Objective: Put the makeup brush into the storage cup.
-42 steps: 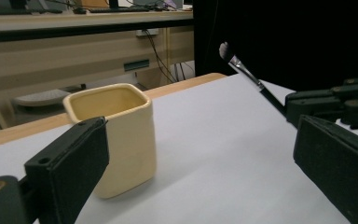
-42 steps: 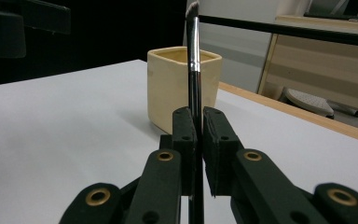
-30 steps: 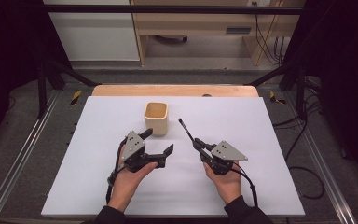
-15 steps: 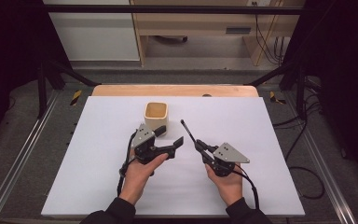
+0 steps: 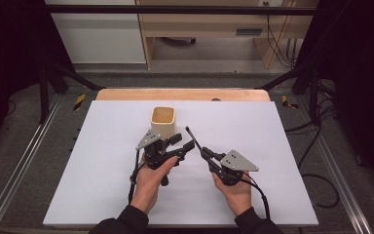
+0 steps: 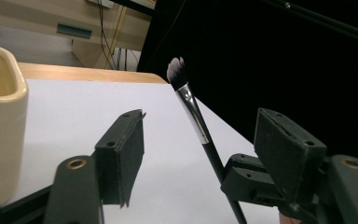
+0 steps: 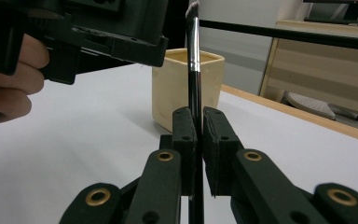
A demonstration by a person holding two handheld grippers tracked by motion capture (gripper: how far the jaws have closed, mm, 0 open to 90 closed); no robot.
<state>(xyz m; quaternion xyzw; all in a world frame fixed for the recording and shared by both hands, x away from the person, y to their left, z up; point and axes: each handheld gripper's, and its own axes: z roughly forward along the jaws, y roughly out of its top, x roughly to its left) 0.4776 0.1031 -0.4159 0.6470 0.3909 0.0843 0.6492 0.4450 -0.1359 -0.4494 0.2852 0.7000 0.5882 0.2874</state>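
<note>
We see the right hand-held gripper [image 5: 205, 154] pinching a slim makeup brush [image 5: 193, 138] by its black handle, jaws closed tight on it, and in the right gripper view the brush [image 7: 194, 70] rises straight up from between the two pads. The brush slants up and to the far left from the gripper, its soft tip uppermost. In the left gripper view we catch that brush [image 6: 192, 108] clearly: dark bristles with pale ends, a silver ferrule, then the black handle running down to the other gripper's jaws. The left hand-held gripper [image 5: 182, 146] stands wide, holding nothing, its jaws well apart and pointing right toward the brush. From above, one of its jaws appears just beside the brush tip, but we cannot tell whether it touches. A cream square cup [image 5: 163, 121] sits upright on the white counter [image 5: 272, 146], just beyond the left gripper and to the far left of the brush. In the right gripper view the cup [image 7: 177, 88] stands right behind the brush handle. Both hands hover near the near middle of the counter.
</note>
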